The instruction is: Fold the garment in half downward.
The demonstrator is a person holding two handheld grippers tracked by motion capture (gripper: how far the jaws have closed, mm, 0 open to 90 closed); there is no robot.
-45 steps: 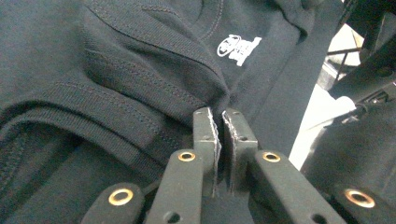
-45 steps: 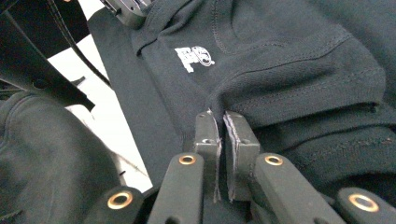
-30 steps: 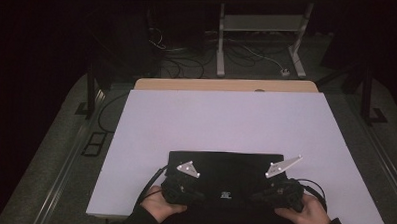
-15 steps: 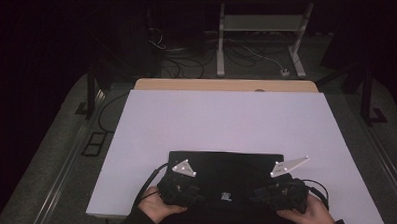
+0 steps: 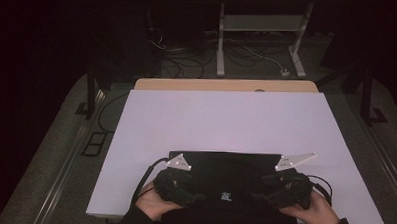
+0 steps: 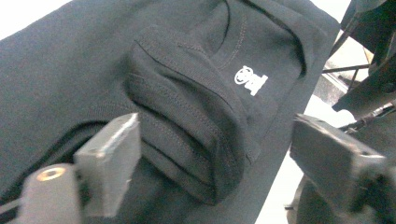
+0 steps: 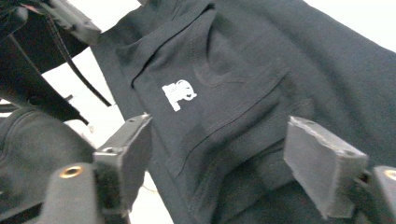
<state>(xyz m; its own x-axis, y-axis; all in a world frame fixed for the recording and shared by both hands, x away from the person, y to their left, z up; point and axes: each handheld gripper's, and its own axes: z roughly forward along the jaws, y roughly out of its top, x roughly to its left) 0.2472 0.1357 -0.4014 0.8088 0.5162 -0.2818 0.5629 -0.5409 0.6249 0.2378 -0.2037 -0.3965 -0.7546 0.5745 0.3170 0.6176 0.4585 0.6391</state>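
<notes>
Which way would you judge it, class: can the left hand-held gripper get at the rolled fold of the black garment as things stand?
Probably yes. The left hand-held gripper has just been opening, and the rolled fold of the black garment lies between its jaws with nothing covering it.

My left gripper (image 5: 176, 184) and right gripper (image 5: 286, 187) sit low in the frame, one in each hand, jaws just opened wide, pads pressing nothing.

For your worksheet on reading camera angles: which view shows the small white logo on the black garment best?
The left gripper view: the white logo is largest and sharp there. The right gripper view shows it clearly but turned; the high view shows a tiny speck.
</notes>
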